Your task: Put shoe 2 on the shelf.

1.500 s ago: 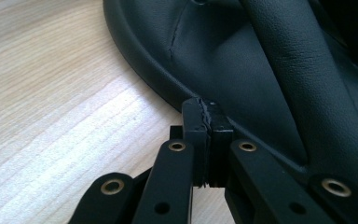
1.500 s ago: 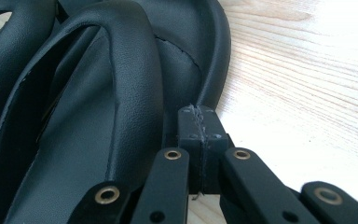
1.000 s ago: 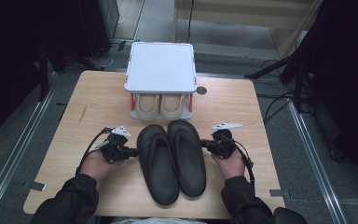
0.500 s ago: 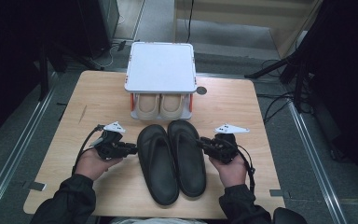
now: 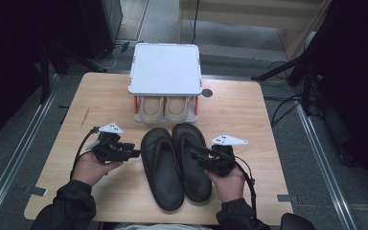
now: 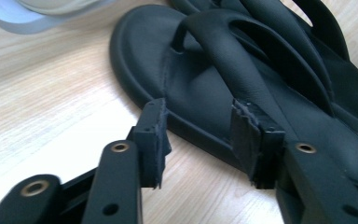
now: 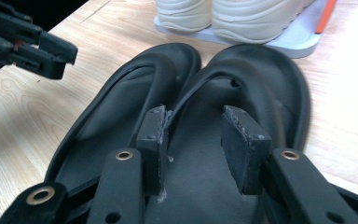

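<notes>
Both grippers are standing open: the left gripper (image 5: 135,153) is sitting just beside the left black sandal (image 5: 160,167), the right gripper (image 5: 195,155) is hovering over the right black sandal (image 5: 193,160).

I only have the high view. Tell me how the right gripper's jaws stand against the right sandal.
Observer: In the right gripper view, the right gripper is open, its jaws spread over the footbed of the right sandal, nothing gripped.
Operator: Give me the left one too.
Observer: The left gripper is open as well; one pad reaches over the edge of the left sandal, the other is above bare table.
Operator: Report what sits under the white shelf.
Observer: A pair of cream shoes on the rack's pale base, with an orange post at one corner.
</notes>
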Available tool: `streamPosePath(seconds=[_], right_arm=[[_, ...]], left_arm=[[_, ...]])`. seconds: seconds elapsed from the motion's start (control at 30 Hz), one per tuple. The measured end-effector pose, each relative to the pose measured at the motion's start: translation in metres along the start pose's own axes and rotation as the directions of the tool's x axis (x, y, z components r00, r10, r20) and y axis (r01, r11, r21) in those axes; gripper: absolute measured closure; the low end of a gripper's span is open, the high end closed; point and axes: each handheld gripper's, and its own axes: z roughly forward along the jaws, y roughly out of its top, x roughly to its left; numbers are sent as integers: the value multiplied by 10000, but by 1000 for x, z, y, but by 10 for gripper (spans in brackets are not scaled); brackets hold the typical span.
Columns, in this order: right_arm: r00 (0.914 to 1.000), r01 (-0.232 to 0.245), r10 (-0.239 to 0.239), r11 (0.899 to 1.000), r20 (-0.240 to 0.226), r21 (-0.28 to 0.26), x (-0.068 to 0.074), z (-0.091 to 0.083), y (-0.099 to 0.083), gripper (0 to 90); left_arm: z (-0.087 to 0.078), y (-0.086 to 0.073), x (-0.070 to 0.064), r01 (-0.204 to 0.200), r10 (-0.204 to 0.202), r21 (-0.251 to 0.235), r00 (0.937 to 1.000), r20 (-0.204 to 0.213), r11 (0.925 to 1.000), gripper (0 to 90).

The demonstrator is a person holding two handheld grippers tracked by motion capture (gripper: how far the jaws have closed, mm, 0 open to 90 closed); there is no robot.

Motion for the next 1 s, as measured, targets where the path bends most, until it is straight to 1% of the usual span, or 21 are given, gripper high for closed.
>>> streamPosePath(seconds=[0.03,0.13,0.2,0.23,0.27,0.33,0.4,0.43,0.47,0.5,0.53,0.73,0.77,0.8,0.87,1.0], right_arm=[[10000,47,-47,10000,48,33,4,3,-2,614],[10000,-60,60,9999,41,88,8,9,-5,581],[10000,-58,57,9999,49,116,9,11,-6,578],[9999,-43,41,9999,110,162,12,15,-8,563],[9999,-61,59,9998,126,167,14,17,-8,550],[9998,-122,119,9998,166,185,16,21,-9,511],[9995,-211,208,9997,220,124,17,24,-9,446],[9992,-314,310,9994,248,153,18,26,-9,426],[9992,-314,310,9994,248,153,18,26,-9,426],[9989,-334,329,9993,339,143,21,30,-10,407],[9989,-267,262,9996,393,119,22,33,-10,407],[9985,-227,211,9992,497,321,28,48,-12,423],[9985,-227,211,9992,497,321,28,48,-12,423],[9980,-143,122,9993,614,333,30,53,-13,425],[9966,-20,-1,9997,821,256,33,57,-14,431],[9957,-2,-38,9991,922,428,36,64,-14,443]], left_arm=[[-1,0,1,24,-24,-6,10000,-46,10000,533],[-4,-1,5,78,-79,-36,9998,-207,10000,519],[-4,-1,6,105,-106,-72,9997,-205,9999,514],[-6,-1,6,149,-152,-119,9996,-241,9998,513],[-6,-2,7,89,-92,-103,9995,-288,9999,511],[-6,-2,8,134,-139,-147,9994,-312,9998,508],[-7,-2,10,137,-141,-141,9993,-338,9998,506],[-7,-2,10,129,-134,-137,9993,-347,9998,503],[-7,-2,10,129,-134,-137,9993,-347,9998,501],[-7,-2,10,126,-133,-181,9990,-416,9998,501],[-7,-2,10,109,-118,-207,9991,-404,9997,501],[-8,-2,11,84,-97,-287,9989,-458,9996,496],[-8,-2,12,76,-90,-290,9989,-467,9995,496],[-8,-2,12,61,-74,-290,9989,-459,9996,495],[-8,-2,12,4,-19,-317,9988,-485,9995,494],[-8,-2,12,-9,-9,-360,9987,-509,9994,493]])
